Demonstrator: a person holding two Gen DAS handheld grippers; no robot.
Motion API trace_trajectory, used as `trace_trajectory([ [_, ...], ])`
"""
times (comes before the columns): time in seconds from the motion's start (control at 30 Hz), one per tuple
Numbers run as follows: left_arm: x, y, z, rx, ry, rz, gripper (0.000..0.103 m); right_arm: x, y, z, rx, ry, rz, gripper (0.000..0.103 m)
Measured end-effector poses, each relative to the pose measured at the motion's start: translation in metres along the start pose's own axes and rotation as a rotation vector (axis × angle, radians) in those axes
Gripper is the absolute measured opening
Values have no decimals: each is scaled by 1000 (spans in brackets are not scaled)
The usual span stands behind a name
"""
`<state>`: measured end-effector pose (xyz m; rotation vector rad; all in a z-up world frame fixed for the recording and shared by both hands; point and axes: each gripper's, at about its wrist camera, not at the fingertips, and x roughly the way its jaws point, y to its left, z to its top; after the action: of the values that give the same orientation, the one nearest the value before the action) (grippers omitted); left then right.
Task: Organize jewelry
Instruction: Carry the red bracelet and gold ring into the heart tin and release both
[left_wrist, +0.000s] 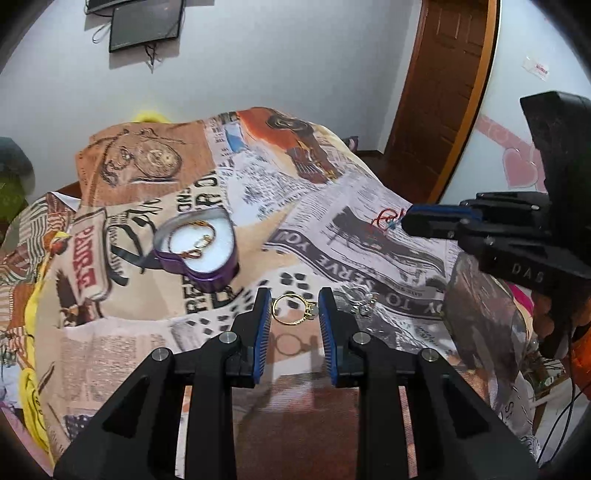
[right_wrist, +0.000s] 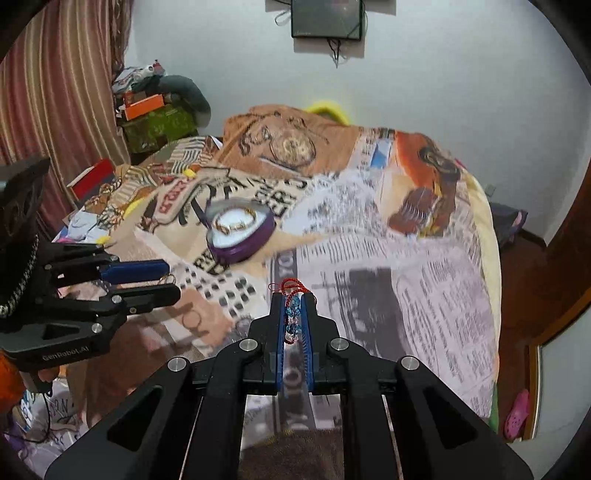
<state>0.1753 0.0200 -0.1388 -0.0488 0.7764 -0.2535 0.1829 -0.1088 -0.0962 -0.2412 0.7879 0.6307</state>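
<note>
The left gripper (left_wrist: 295, 306) is hovering with jaws wide around the ring (left_wrist: 294, 309) at centre frame, so close squarely on its band, while the right gripper (right_wrist: 294, 314) is pinching the beaded bracelet (right_wrist: 292, 314).

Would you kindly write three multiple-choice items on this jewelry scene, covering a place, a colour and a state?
1. Where is the gold ring with a small stone?
A. inside the tin
B. on the printed bedspread between the left tool's open fingers
C. held by the right tool

2. What colour is the wall of the heart-shaped tin?
A. purple
B. green
C. white

3. What state is the right tool in?
A. wide open, holding nothing
B. shut on a gold chain
C. shut on the red cord bracelet with blue beads

Answers: 1 B, the ring lies on the bedspread ahead of the left tool; 2 A, the tin's side is purple; 3 C, the beads sit pinched between its pads.
</note>
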Motion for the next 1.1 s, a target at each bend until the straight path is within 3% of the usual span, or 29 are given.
trace_trajectory([
  [0.57,-11,55,23,-41,-74,90,25,22,26,58,1,-70,72,8],
  [1.1,40,103,42,-102,-29,102,25,93,46,90,-17,18,124,7],
])
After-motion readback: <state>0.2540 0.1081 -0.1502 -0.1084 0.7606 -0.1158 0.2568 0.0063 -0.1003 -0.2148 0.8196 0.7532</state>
